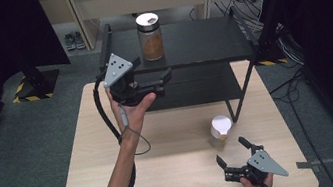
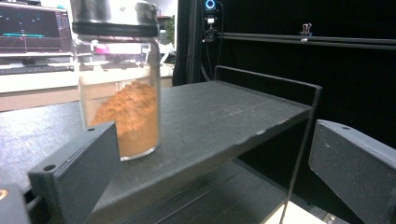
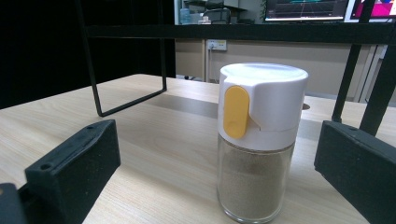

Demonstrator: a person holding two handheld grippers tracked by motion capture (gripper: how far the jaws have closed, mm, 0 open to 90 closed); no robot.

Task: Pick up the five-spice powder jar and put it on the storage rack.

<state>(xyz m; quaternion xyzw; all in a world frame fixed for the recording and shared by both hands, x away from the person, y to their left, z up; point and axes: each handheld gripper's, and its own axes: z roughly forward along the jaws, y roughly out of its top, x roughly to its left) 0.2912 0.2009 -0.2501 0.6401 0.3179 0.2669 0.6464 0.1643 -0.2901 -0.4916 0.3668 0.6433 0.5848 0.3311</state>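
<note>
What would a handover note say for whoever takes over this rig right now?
Left claw: open, empty, raised by the shelf, aimed at the jar of brown powder standing on its top.
Right claw: open, empty, low over the table, facing the shaker.
Done: the jar is on the shelf.
Left: the shaker stands on the table ungrasped; probably close on it and shelve it next.

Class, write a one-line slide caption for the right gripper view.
Open right gripper faces a white-capped shaker standing on the wooden table.
</note>
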